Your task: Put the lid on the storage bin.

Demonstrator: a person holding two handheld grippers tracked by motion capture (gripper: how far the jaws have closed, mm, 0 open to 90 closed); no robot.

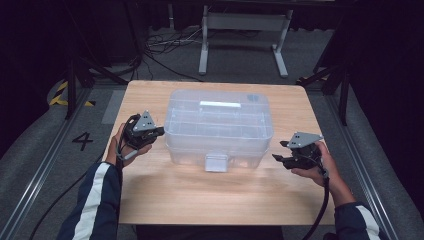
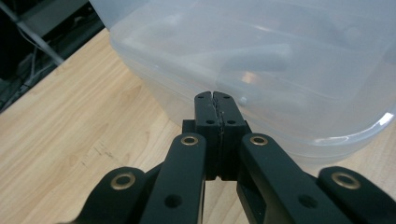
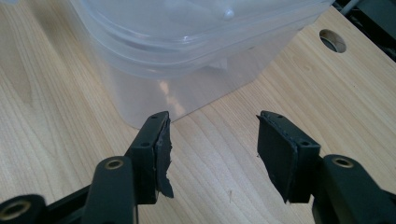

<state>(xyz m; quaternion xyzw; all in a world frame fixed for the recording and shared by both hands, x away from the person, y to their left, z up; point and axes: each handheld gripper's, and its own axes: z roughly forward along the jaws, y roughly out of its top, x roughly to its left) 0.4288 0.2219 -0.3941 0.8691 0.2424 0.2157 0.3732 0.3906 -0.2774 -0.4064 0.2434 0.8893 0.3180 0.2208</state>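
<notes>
Flanking unlabelled clear box (image 1: 218,127); floor digit "4" (image 1: 82,140).

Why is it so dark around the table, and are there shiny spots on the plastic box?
High view: light falls on the wooden table, the room around stays dark. Left gripper view: a bright glint on the clear box rim at right. Right gripper view: pale reflections on the box wall.
</notes>
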